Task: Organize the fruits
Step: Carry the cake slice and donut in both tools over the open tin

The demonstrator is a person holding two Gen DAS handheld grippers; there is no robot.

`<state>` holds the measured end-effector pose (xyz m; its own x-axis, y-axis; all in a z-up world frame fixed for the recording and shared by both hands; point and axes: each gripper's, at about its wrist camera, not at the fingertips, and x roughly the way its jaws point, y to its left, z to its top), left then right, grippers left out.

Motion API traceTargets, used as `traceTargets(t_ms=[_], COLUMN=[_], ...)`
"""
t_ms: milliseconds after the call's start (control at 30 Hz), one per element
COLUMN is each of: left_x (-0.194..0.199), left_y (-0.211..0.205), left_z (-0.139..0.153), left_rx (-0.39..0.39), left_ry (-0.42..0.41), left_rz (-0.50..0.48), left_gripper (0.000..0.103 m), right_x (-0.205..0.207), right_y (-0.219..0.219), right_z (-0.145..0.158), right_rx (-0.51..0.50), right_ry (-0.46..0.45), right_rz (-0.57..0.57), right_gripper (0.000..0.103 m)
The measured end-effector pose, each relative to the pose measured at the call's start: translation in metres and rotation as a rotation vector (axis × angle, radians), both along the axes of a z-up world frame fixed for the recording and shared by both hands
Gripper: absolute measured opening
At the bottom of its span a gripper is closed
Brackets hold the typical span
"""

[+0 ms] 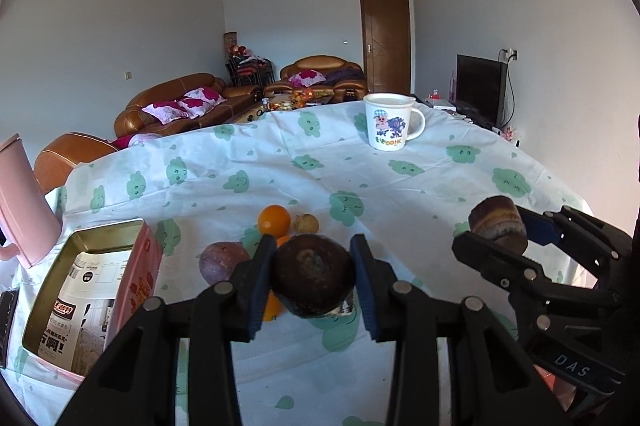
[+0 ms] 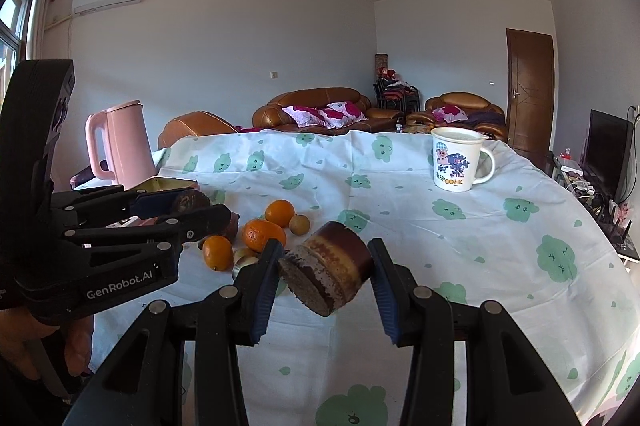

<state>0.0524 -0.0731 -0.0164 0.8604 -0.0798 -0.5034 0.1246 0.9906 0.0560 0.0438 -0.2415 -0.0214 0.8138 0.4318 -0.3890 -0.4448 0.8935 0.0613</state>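
Observation:
My left gripper [image 1: 313,280] is shut on a dark brown round fruit [image 1: 314,276], held above the tablecloth; it also shows in the right wrist view [image 2: 192,204]. My right gripper [image 2: 325,272] is shut on a brown, cut, cylinder-shaped fruit piece [image 2: 328,268], held above the cloth; it shows at the right of the left wrist view [image 1: 498,224]. Below lie an orange [image 1: 274,221], a small tan fruit [image 1: 307,223] and a purple fruit [image 1: 222,260]. In the right wrist view several oranges [image 2: 264,234] and small tan fruits [image 2: 300,225] lie in a cluster.
An open pink tin box [image 1: 86,300] with printed paper inside sits at the left. A pink kettle [image 2: 122,146] stands at the far left corner. A white cartoon mug [image 2: 458,160] stands at the far right. The green-patterned tablecloth [image 2: 460,246] covers the table.

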Motion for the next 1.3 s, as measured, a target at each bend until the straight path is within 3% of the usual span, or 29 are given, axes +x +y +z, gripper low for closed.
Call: traceTargets(t_ms=[533,933,1300], left_x=[-0.005,-0.006,-0.002], left_y=[0.051,0.123,0.189], left_z=[0.006,0.014,0.011], left_rx=[-0.04,-0.07,-0.053], left_ry=[-0.019,-0.036,-0.028], left_rz=[0.104,0.236,0.356], left_gripper=[0.039,0.039,0.039], right_x=[0.01,0.027,0.044], right_y=[0.048,0.128,0.195], right_z=[0.035,0.058,0.059], right_rx=[-0.022,-0.089,-0.145], right_ry=[-0.064,-0.115,-0.111], right_rz=[0.108,0.231,0.318], right_gripper=[0.046,0.046,0.046])
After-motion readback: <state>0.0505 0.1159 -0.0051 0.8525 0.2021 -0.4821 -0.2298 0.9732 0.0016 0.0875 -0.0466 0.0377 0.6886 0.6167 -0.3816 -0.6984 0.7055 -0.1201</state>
